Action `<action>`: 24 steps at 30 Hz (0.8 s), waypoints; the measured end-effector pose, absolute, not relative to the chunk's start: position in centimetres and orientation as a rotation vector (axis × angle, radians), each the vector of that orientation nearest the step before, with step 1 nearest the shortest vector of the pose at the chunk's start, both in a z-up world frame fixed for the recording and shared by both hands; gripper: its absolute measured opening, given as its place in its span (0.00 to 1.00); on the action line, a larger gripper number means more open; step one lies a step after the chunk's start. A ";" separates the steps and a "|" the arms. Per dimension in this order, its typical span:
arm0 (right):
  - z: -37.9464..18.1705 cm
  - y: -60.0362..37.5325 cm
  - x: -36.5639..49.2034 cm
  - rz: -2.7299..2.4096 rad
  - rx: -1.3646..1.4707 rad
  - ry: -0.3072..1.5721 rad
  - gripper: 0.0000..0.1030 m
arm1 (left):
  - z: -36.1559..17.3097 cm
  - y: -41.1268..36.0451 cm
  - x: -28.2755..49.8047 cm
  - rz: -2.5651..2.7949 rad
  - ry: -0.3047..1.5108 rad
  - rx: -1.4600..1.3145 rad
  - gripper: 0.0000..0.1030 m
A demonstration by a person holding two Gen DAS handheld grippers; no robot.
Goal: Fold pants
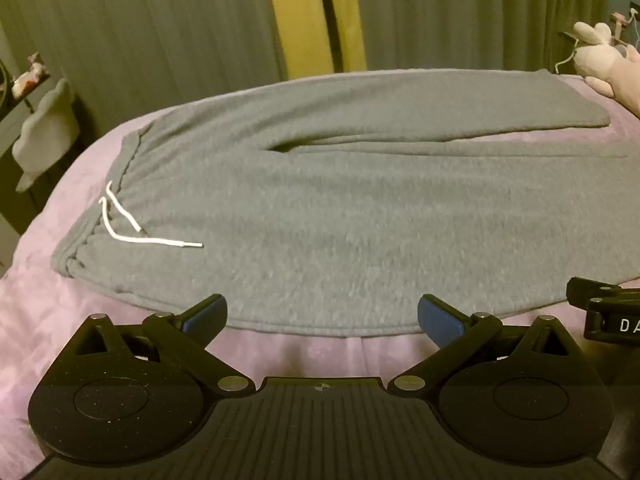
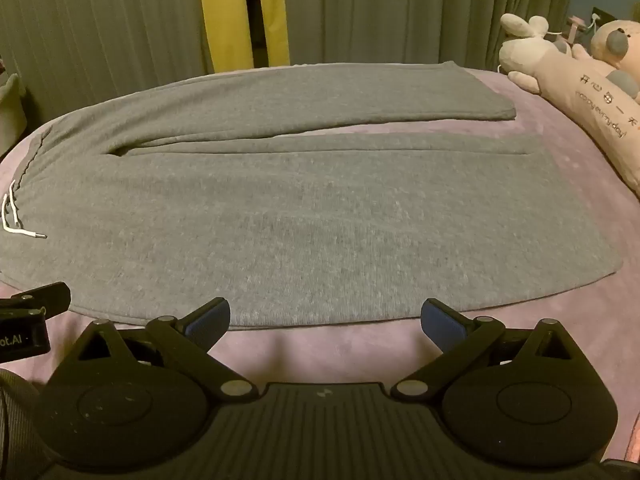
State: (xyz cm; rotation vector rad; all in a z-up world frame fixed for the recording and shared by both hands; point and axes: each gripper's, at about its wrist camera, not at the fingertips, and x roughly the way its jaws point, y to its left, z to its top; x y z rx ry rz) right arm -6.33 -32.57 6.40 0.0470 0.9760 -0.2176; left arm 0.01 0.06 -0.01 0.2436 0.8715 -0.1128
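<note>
Grey sweatpants [image 1: 340, 208] lie flat on a pink bed cover [image 1: 48, 320], waistband at the left with a white drawstring [image 1: 132, 228], both legs running to the right. They also show in the right wrist view [image 2: 312, 208]. My left gripper [image 1: 322, 318] is open and empty, hovering at the near hem edge of the pants. My right gripper [image 2: 326, 320] is open and empty at the same near edge, farther right. Part of the right gripper [image 1: 604, 312] shows in the left wrist view, and part of the left gripper [image 2: 28, 320] shows in the right wrist view.
Plush toys [image 2: 572, 80] lie along the right side of the bed. Grey-green curtains [image 2: 400, 12] with a yellow strip [image 2: 240, 16] hang behind. A pale chair back [image 1: 48, 132] stands at the left beyond the bed edge.
</note>
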 end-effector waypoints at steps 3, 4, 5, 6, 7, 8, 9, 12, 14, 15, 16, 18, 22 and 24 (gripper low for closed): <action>6.2 -32.4 -6.3 -0.217 0.044 0.978 0.99 | -0.1 0.3 0.2 -0.115 0.876 0.236 1.00; 6.1 -32.3 -6.2 -0.218 0.043 0.978 0.99 | -0.1 0.4 0.3 -0.115 0.879 0.236 1.00; 6.1 -32.3 -6.1 -0.218 0.041 0.978 0.99 | -0.1 0.3 0.5 -0.111 0.884 0.240 1.00; 6.1 -32.2 -6.1 -0.218 0.041 0.978 0.99 | -0.1 0.3 0.5 -0.109 0.885 0.242 1.00; 6.1 -32.1 -6.1 -0.218 0.041 0.978 0.99 | -0.2 0.3 0.5 -0.107 0.885 0.244 1.00; 6.1 -32.0 -6.1 -0.218 0.041 0.978 0.99 | -0.2 0.3 0.5 -0.105 0.884 0.245 1.00; 5.9 -32.3 -6.1 -0.216 0.047 0.980 0.99 | -0.2 0.2 0.5 -0.104 0.884 0.244 1.00; 5.8 -32.1 -6.0 -0.216 0.047 0.982 0.99 | -0.6 0.1 0.2 -0.101 0.878 0.240 1.00; 5.8 -32.1 -6.0 -0.215 0.051 0.983 0.99 | -0.6 0.1 0.2 -0.102 0.880 0.237 1.00; 5.6 -32.6 -5.9 -0.212 0.056 0.984 0.99 | -0.6 0.2 0.2 -0.101 0.881 0.238 1.00; 5.6 -32.6 -5.9 -0.212 0.055 0.984 0.99 | -0.6 0.2 0.3 -0.101 0.881 0.239 1.00; 5.6 -32.6 -5.9 -0.212 0.055 0.984 0.99 | -0.7 0.1 0.3 -0.096 0.881 0.240 1.00; 5.4 -32.7 -5.7 -0.209 0.044 0.985 0.99 | -0.9 0.2 0.4 -0.096 0.887 0.231 1.00; 5.4 -32.7 -5.5 -0.208 0.040 0.987 0.99 | -0.9 0.2 0.5 -0.094 0.893 0.229 1.00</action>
